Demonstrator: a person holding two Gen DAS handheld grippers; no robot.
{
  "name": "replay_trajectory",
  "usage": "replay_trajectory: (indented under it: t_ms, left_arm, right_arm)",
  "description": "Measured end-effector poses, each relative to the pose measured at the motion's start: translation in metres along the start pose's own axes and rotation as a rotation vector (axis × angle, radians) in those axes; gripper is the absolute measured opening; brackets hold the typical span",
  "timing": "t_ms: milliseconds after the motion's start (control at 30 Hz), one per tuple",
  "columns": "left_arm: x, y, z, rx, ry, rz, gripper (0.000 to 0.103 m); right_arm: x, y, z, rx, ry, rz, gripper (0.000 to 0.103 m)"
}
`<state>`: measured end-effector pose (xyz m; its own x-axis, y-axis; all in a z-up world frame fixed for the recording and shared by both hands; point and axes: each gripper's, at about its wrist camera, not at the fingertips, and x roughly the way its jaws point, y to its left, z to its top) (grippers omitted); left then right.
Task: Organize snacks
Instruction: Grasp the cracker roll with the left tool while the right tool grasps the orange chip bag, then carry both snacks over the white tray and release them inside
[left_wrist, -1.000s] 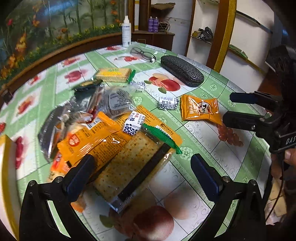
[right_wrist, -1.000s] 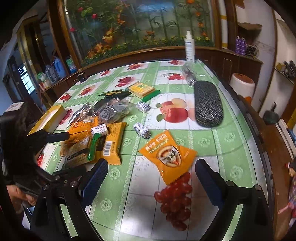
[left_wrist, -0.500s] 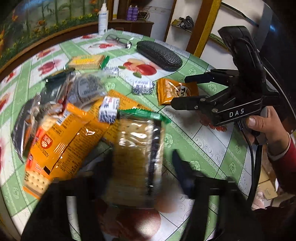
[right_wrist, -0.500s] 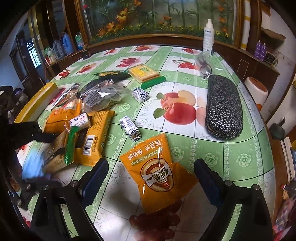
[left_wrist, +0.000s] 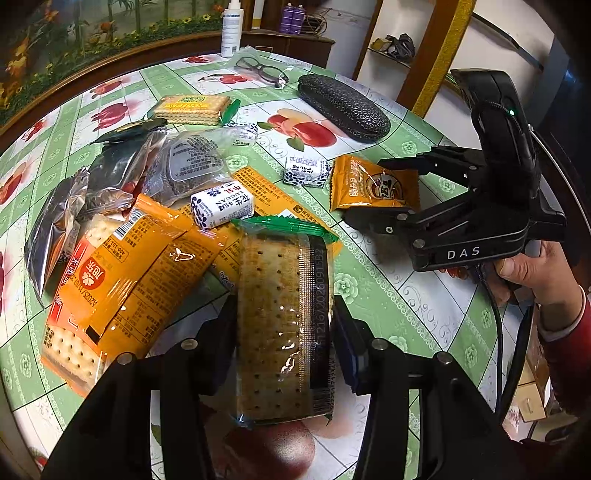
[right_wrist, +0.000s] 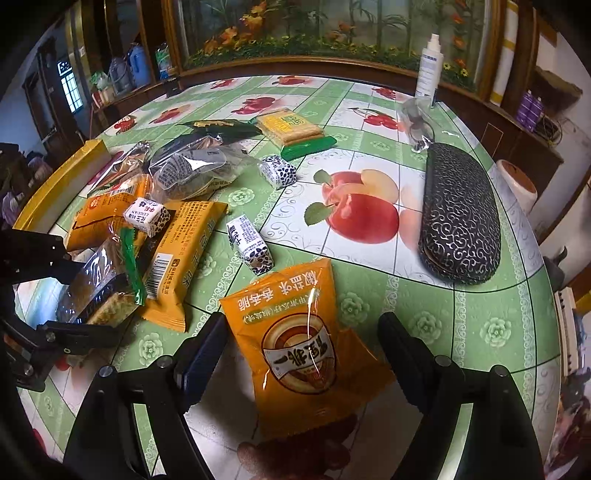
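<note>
Snacks lie scattered on a round table (right_wrist: 406, 295) with a green fruit-print cloth. My left gripper (left_wrist: 284, 332) is shut on a clear cracker pack with a green end (left_wrist: 280, 314), one pad on each long side; the same gripper (right_wrist: 92, 295) and pack (right_wrist: 99, 288) appear at the left of the right wrist view. My right gripper (right_wrist: 303, 354) straddles an orange snack bag (right_wrist: 295, 343) with its jaws closing; the pads stand at the bag's edges without visibly pressing. The left wrist view shows this gripper (left_wrist: 365, 192) around the bag (left_wrist: 373, 184), held by a hand (left_wrist: 532, 269).
Orange cracker packs (left_wrist: 122, 280), small white-and-blue sweets (left_wrist: 221, 203), dark foil bags (left_wrist: 110, 166) and a yellow biscuit pack (left_wrist: 192, 109) crowd the left. A black glasses case (right_wrist: 458, 214), glasses (left_wrist: 262, 70) and a spray bottle (right_wrist: 428, 66) lie further back. A yellow box (right_wrist: 59, 184) sits at the left edge.
My left gripper has shut on the cracker pack and turned it lengthwise. My right gripper has come down over the orange bag, and its jaws have narrowed a little.
</note>
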<state>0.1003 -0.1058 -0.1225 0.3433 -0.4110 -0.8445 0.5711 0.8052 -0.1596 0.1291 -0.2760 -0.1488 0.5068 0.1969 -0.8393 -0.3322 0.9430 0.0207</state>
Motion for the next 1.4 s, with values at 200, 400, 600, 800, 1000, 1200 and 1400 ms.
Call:
replay_trajectory:
  t_ms: [200, 400, 600, 800, 1000, 1200, 1400]
  left_arm:
    - [-0.006, 0.006, -0.009, -0.076, -0.038, -0.037, 0.044]
    - [-0.026, 0.007, -0.021, -0.108, -0.087, -0.053, 0.044]
    - [-0.054, 0.014, -0.032, -0.159, -0.138, -0.036, 0.044]
    - [-0.087, 0.03, -0.049, -0.228, -0.201, 0.114, 0.044]
    - [-0.114, 0.052, -0.071, -0.307, -0.259, 0.246, 0.044]
    - [-0.135, 0.07, -0.084, -0.347, -0.29, 0.33, 0.045]
    - [-0.156, 0.088, -0.098, -0.392, -0.316, 0.398, 0.045]
  right_arm:
    - [-0.016, -0.012, -0.006, 0.122, -0.035, 0.09, 0.048]
    - [-0.033, -0.015, -0.017, 0.18, -0.078, 0.128, 0.045]
    - [-0.05, -0.002, -0.014, 0.182, -0.11, 0.166, 0.045]
    - [-0.066, 0.033, -0.004, 0.137, -0.148, 0.221, 0.045]
    - [-0.065, 0.078, 0.006, 0.077, -0.155, 0.285, 0.045]
    - [-0.066, 0.117, 0.017, 0.022, -0.159, 0.337, 0.044]
    - [-0.067, 0.148, 0.027, -0.02, -0.157, 0.387, 0.044]
